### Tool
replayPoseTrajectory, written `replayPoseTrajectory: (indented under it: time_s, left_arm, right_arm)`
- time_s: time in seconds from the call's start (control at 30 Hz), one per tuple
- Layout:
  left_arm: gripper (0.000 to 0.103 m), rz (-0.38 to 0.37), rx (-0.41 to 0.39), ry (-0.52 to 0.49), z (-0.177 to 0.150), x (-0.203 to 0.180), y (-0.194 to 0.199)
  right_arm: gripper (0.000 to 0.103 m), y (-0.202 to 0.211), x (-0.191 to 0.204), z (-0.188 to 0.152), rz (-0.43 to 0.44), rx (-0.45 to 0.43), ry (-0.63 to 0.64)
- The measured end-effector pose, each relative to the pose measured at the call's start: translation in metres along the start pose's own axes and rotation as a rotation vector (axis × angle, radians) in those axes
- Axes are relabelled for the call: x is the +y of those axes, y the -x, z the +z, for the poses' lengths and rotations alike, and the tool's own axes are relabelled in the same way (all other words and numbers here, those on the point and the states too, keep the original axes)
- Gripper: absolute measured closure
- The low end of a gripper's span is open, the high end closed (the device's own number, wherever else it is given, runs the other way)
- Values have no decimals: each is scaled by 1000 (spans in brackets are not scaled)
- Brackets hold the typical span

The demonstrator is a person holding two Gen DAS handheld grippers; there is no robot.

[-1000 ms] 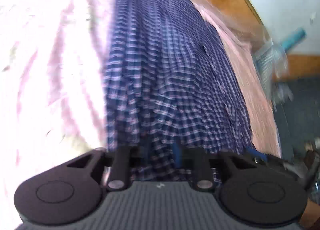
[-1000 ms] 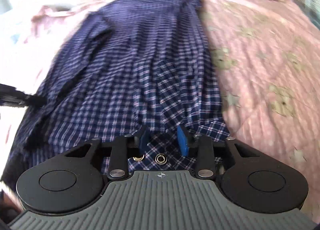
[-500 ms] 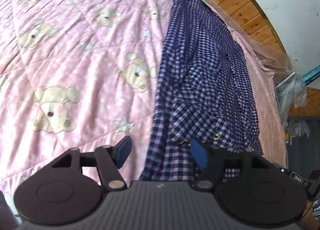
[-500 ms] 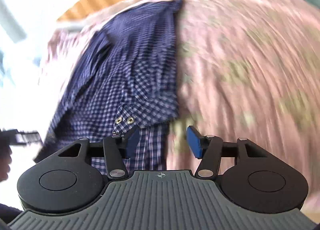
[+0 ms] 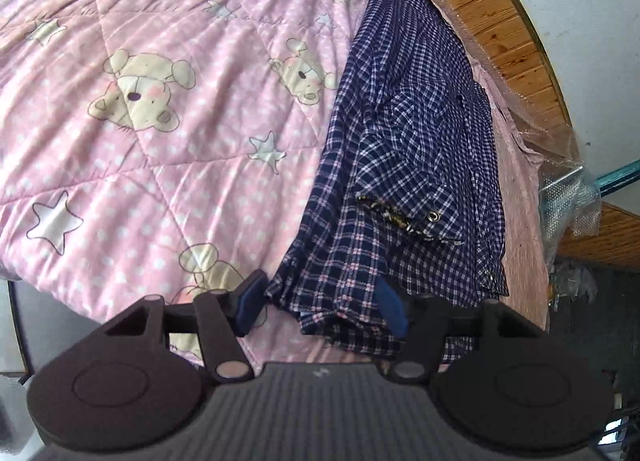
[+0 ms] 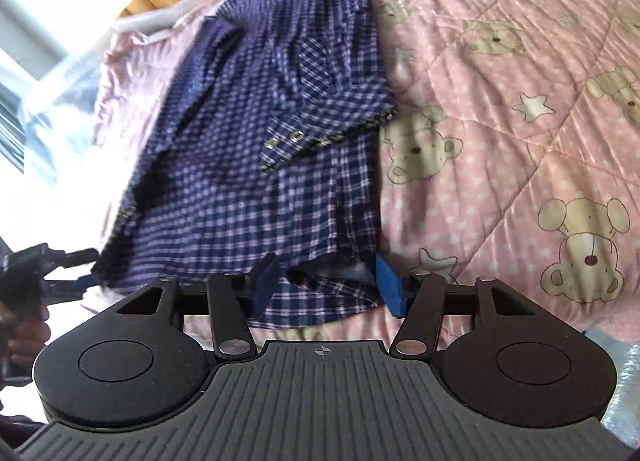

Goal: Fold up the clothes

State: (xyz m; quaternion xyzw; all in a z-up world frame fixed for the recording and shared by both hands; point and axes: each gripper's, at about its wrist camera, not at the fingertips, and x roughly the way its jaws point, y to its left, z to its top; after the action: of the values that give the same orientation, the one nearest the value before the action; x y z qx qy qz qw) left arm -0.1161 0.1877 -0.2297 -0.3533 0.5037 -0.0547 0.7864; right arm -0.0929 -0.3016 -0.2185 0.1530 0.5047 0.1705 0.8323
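A navy plaid shirt lies folded lengthwise in a long strip on a pink bear-print quilt, a cuffed sleeve with snaps laid on top. My left gripper is open, its jaws straddling the shirt's near hem corner. In the right wrist view the same shirt runs away from me. My right gripper is open over the hem's near edge, holding nothing. The left gripper shows at the far left of that view, beside the hem's other corner.
A wooden headboard under clear plastic wrap runs along the shirt's far side. A bundle of clear plastic sits past the bed's corner. The quilt spreads wide to the right of the shirt. A bright window is at the left.
Both grippers were shut on the shirt a second ago; they have let it go, opened wide and drawn back toward the hem. The sleeve cuff now rests on the folded shirt.
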Motion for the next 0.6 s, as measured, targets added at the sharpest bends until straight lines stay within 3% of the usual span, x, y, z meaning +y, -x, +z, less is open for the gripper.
replayPoseTrajectory:
  time_s: [0.03,0.07,0.1,0.23,0.37,0.5,0.6]
  left_arm:
    - [49,-5,1,-10,-1,0,2]
    - [84,-14,8,-6,-2,0,3]
    - [95,-23,16,-3,-3,0,5]
    - [96,-96,18,11,6,-14,14]
    - [97,-227,-7,37,41,-40,22]
    - [96,-314,-107,71,119,-81,9]
    - [96,-289,-185,108,190,-103,-24]
  right_arm:
    - [84,0,2,-2,-16,-3,17]
    - [102,4,1,-6,-38,-2,34]
    - [102,14,2,-7,-41,-6,43]
    - [102,37,12,10,-9,-38,90]
    - [102,50,17,59,51,-58,109]
    - [102,39,5,151,126,-122,47]
    - [102,0,-15,230,120,-149,-26]
